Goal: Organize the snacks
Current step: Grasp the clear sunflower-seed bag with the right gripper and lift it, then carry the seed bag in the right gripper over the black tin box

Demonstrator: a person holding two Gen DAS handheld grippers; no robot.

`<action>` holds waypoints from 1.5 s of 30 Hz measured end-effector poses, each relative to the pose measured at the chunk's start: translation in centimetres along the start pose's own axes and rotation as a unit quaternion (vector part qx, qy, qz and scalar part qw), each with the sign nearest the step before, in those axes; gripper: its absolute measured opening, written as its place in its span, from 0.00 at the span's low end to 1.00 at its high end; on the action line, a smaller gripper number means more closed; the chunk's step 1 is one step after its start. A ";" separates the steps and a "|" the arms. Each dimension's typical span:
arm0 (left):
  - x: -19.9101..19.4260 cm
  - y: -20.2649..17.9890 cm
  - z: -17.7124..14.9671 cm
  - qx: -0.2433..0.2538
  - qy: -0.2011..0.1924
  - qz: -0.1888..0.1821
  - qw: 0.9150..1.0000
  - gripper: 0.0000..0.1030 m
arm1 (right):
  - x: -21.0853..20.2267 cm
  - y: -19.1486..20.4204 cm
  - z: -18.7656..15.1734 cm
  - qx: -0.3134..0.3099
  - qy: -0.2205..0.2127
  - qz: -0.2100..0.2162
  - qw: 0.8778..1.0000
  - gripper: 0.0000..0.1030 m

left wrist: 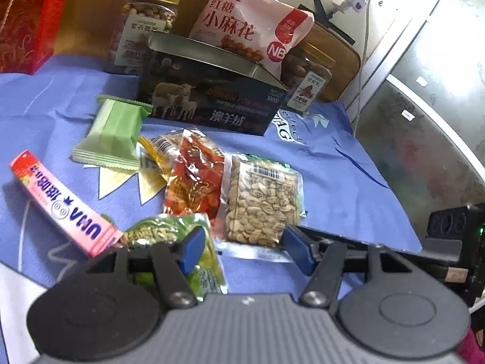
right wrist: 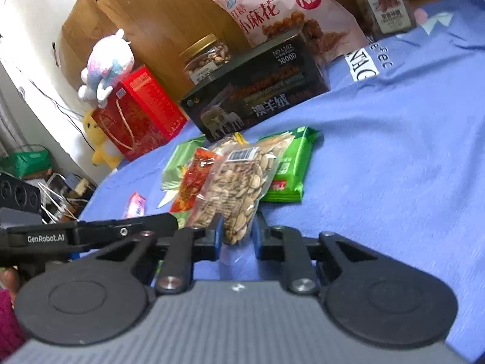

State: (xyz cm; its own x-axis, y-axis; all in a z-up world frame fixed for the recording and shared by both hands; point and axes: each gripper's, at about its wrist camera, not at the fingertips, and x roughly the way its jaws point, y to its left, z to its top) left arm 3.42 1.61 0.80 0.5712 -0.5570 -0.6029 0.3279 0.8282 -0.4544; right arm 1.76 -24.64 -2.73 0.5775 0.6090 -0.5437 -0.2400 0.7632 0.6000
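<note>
Your right claw [right wrist: 236,236] is clenched on the bottom edge of the seed packet [right wrist: 233,188], which rests on the snack pile on the blue cloth [right wrist: 379,151]. Your left claw [left wrist: 239,250] hangs released. That thin edge grip may slip when you lift.

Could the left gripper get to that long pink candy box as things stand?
Probably yes. The long pink candy box lies uncovered on the blue cloth, just left of the open left gripper, though its near end touches a crinkly green packet.
</note>
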 end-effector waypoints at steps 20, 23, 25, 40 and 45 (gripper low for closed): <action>4.9 -8.5 -2.3 0.098 0.074 -0.057 0.991 0.67 | -10.8 -3.1 -5.3 -0.022 -0.067 -0.086 0.994 0.12; 5.8 -9.6 -2.2 0.119 0.077 -0.069 0.988 0.80 | -10.5 -2.9 -6.4 -0.062 -0.083 -0.091 0.991 0.12; 6.5 -10.1 -2.0 0.128 0.082 -0.077 0.985 0.82 | -10.6 -3.2 -7.1 -0.083 -0.099 -0.086 0.988 0.12; 7.0 -9.8 -1.1 0.096 0.084 -0.116 0.985 0.23 | -11.2 -4.6 -6.4 -0.045 -0.115 -0.041 0.991 0.11; 4.2 -8.3 0.8 0.088 0.034 -0.096 0.991 0.23 | -9.6 -2.3 -3.1 -0.058 -0.095 -0.021 0.994 0.11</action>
State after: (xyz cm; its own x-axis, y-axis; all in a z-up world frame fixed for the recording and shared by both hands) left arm 3.70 -7.61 2.54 0.4363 -0.7031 -0.5616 0.5558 0.7014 -0.4463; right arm -5.63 -31.56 -0.69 0.7232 0.5330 -0.4392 -0.2948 0.8133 0.5016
